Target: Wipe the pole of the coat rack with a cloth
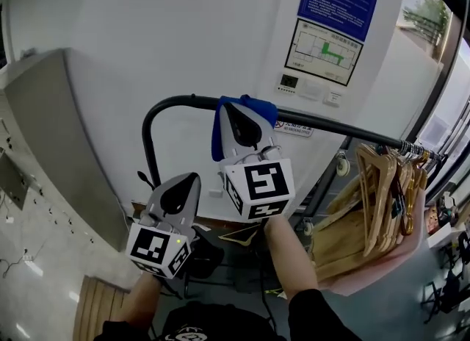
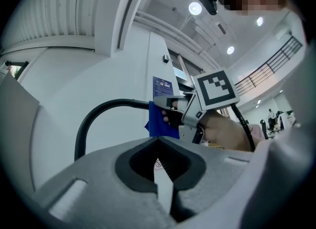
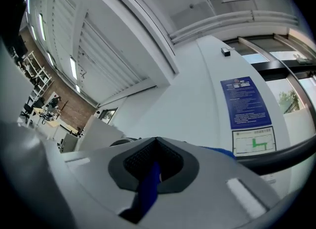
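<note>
Cloth (image 1: pixel 217 135) — clenched in the right gripper (image 1: pixel 233 112) on the pole (image 1: pixel 176 101) by its left bend — may skid off that curve; left gripper (image 1: pixel 189 182) is closed on nothing.

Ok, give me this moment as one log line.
right gripper: shut on blue cloth | cloth: over coat rack pole, near bend | left gripper: shut, empty, below pole

Blue cloth (image 2: pixel 160 122) on black pole (image 2: pixel 106 105)

Head view looks from behind at left tool (image 1: pixel 189 179) and right tool (image 1: pixel 235 108). Tool views look up; all share the pole (image 1: pixel 176 101).
</note>
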The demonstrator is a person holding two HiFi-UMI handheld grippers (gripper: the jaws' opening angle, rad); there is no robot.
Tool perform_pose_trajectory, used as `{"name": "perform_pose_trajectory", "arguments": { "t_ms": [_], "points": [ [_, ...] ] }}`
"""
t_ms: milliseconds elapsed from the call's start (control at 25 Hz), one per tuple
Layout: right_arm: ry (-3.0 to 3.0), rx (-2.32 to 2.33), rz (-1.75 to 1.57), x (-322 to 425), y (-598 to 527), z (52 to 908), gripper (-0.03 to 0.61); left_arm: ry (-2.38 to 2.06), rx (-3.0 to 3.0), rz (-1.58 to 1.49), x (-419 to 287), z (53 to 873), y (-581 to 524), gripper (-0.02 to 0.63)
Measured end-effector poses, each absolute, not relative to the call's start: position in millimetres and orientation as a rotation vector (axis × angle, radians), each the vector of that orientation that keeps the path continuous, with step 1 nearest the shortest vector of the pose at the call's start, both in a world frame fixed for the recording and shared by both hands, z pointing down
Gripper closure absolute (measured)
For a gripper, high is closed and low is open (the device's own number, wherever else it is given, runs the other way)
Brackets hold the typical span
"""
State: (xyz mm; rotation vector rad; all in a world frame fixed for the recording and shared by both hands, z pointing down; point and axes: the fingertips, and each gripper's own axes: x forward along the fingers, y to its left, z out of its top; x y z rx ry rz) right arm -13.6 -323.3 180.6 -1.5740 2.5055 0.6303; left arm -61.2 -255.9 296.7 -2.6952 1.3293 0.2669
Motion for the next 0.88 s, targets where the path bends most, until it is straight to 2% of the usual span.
{"name": "perform_pose_trajectory", "arguments": {
  "t_ms": [200,400,640,880],
  "points": [
    [2.555,-1.539,0.636,-45,-327,190,0.577,1.367,-2.693,0.278,-78,297,-254,0.609],
    [2.523,-1.576,0.629,-25,-324,187,0.577,1.354,-2.707,0.286,-79,297,-256,0.609],
    [2.389,-1.715,0.607,50,-310,182,0.577,1.266,-2.762,0.296,-49,300,-259,0.609],
    [2.2,-1.922,0.546,168,-286,187,0.575,1.13,-2.822,0.297,0,299,-256,0.609]
  ]
}}
